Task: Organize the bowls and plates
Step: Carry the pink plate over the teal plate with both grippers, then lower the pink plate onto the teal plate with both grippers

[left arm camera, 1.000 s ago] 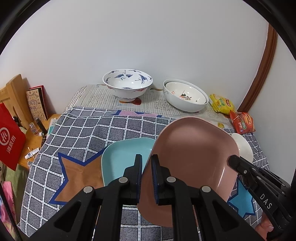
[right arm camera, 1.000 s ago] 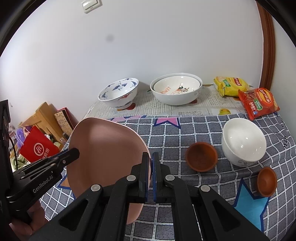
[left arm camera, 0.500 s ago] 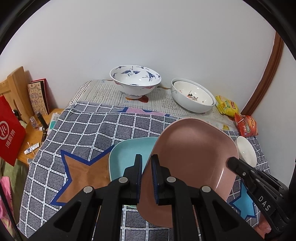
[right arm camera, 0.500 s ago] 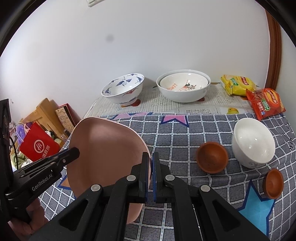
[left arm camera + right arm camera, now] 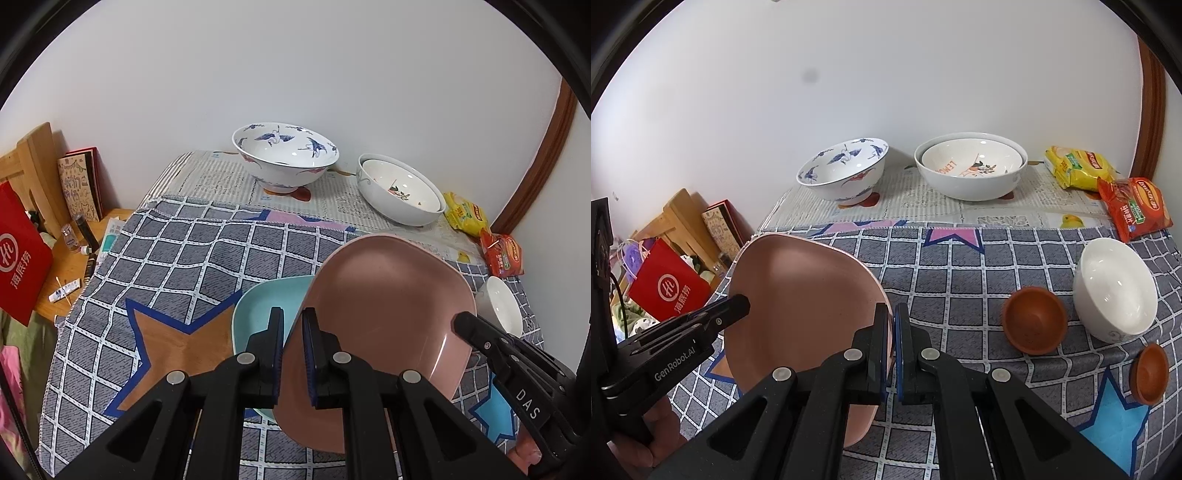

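Both grippers hold a pink square plate (image 5: 384, 306) by opposite rims, above the checked cloth. My left gripper (image 5: 293, 354) is shut on its left rim; my right gripper (image 5: 892, 354) is shut on its right rim (image 5: 809, 306). A light blue plate (image 5: 266, 306) lies on the cloth under and left of the pink one. A blue-and-white crane bowl (image 5: 284, 155) and a white nested bowl pair (image 5: 400, 192) stand at the back. A white bowl (image 5: 1115, 291) and two small brown bowls (image 5: 1034, 319) (image 5: 1150, 373) sit at the right.
Yellow (image 5: 1078, 166) and red (image 5: 1134, 206) snack packets lie at the back right on newspaper. Left of the table is a wooden side table (image 5: 70, 266) with small bottles, books and a red bag (image 5: 20, 258). The wall is close behind.
Both grippers and the pink plate have moved toward the back of the table; the bowls look nearer. The grip on the plate is the same.
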A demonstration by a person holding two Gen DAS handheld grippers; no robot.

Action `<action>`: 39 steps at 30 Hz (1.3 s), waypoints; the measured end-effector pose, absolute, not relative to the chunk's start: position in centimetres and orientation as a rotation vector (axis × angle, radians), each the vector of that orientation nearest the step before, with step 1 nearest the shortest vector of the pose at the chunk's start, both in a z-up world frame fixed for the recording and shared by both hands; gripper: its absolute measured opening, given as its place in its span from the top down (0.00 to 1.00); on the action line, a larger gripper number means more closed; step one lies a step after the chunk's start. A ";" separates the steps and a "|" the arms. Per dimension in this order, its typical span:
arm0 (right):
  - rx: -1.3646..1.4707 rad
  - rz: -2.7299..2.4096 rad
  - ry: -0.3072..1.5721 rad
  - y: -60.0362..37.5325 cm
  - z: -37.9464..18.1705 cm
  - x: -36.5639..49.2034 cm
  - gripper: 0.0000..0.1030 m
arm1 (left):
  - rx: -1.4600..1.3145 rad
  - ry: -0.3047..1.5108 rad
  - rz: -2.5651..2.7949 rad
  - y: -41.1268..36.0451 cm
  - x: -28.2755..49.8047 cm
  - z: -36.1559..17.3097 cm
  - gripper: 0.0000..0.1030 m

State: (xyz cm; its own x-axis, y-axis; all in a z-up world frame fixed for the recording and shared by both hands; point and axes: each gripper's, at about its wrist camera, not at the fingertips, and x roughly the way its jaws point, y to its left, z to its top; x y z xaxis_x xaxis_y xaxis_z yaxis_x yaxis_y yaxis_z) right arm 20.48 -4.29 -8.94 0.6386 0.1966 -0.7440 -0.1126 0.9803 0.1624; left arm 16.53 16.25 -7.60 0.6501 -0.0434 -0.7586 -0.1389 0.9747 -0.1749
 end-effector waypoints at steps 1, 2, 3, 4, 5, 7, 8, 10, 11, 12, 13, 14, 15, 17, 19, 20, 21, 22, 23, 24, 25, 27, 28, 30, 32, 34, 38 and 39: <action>0.103 0.179 0.862 -4.2 -9.0 20.6 0.96 | -0.229 0.865 0.057 16.4 16.6 -7.7 0.90; 0.101 0.180 0.863 -4.1 -9.1 20.8 0.96 | -0.232 0.867 0.058 16.6 16.8 -7.7 0.90; 0.101 0.182 0.864 -4.0 -9.2 20.9 0.96 | -0.235 0.868 0.061 16.7 16.9 -7.8 0.90; 0.101 0.184 0.865 -3.9 -9.2 21.1 0.96 | -0.236 0.869 0.064 16.8 17.0 -7.8 0.90; 0.102 0.186 0.866 -3.8 -9.3 21.2 0.96 | -0.237 0.869 0.068 16.9 17.1 -7.8 0.90; 0.103 0.191 0.867 -3.7 -9.4 21.6 0.96 | -0.236 0.870 0.073 17.1 17.4 -7.9 0.90; 0.103 0.193 0.868 -3.6 -9.5 21.8 0.96 | -0.240 0.871 0.076 17.2 17.5 -7.9 0.90; 0.102 0.200 0.870 -3.5 -9.6 22.1 0.96 | -0.249 0.874 0.079 17.4 17.6 -8.0 0.90; 0.104 0.204 0.872 -3.5 -9.7 22.4 0.96 | -0.257 0.876 0.082 17.6 17.8 -8.1 0.90; 0.105 0.205 0.873 -3.4 -9.8 22.5 0.96 | -0.259 0.876 0.084 17.7 17.8 -8.2 0.90; 0.104 0.206 0.874 -3.4 -9.8 22.7 0.96 | -0.257 0.876 0.087 17.7 18.0 -8.2 0.90; 0.102 0.208 0.875 -3.3 -9.9 22.9 0.96 | -0.256 0.877 0.092 17.7 18.1 -8.2 0.90; 0.101 0.209 0.876 -3.3 -10.0 23.0 0.96 | -0.256 0.879 0.094 17.7 18.2 -8.3 0.90; 0.101 0.211 0.879 -3.2 -10.1 23.4 0.96 | -0.263 0.883 0.096 17.8 18.5 -8.5 0.90; 0.103 0.216 0.882 -3.2 -10.2 23.8 0.96 | -0.266 0.885 0.100 17.9 18.7 -8.6 0.90; 0.100 0.218 0.883 -3.2 -10.2 24.0 0.96 | -0.266 0.887 0.105 18.0 18.8 -8.7 0.90; 0.098 0.220 0.884 -3.1 -10.3 24.1 0.96 | -0.267 0.889 0.110 18.0 18.8 -8.8 0.90; 0.098 0.222 0.884 -3.0 -10.3 24.2 0.96 | -0.270 0.893 0.116 18.0 18.9 -8.9 0.90; 0.097 0.224 0.886 -2.9 -10.4 24.4 0.96 | -0.273 0.896 0.119 18.1 19.0 -9.0 0.90; 0.095 0.224 0.888 -2.9 -10.5 24.5 0.96 | -0.276 0.899 0.122 18.1 19.1 -9.1 0.90; 0.093 0.225 0.890 -2.8 -10.6 24.7 0.96 | -0.278 0.903 0.125 18.2 19.2 -9.2 0.90; 0.091 0.231 0.898 -2.7 -10.8 25.0 0.96 | -0.281 0.912 0.134 18.3 19.3 -9.6 0.90; 0.091 0.234 0.902 -2.7 -10.9 25.1 0.96 | -0.282 0.917 0.136 18.3 19.4 -9.7 0.90; 0.087 0.235 0.910 -2.6 -11.2 25.4 0.95 | -0.285 0.926 0.143 18.4 19.5 -10.1 0.90; 0.087 0.237 0.920 -2.5 -11.6 25.7 0.95 | -0.287 0.936 0.152 18.5 19.7 -10.5 0.90; 0.090 0.239 0.927 -2.5 -11.9 25.9 0.95 | -0.289 0.946 0.158 18.6 19.8 -10.8 0.90; 0.086 0.245 0.939 -2.2 -12.3 26.3 0.95 | -0.289 0.957 0.169 18.6 20.1 -11.3 0.90; 0.084 0.245 0.941 -2.2 -12.4 26.4 0.95 | -0.290 0.959 0.171 18.7 20.1 -11.4 0.90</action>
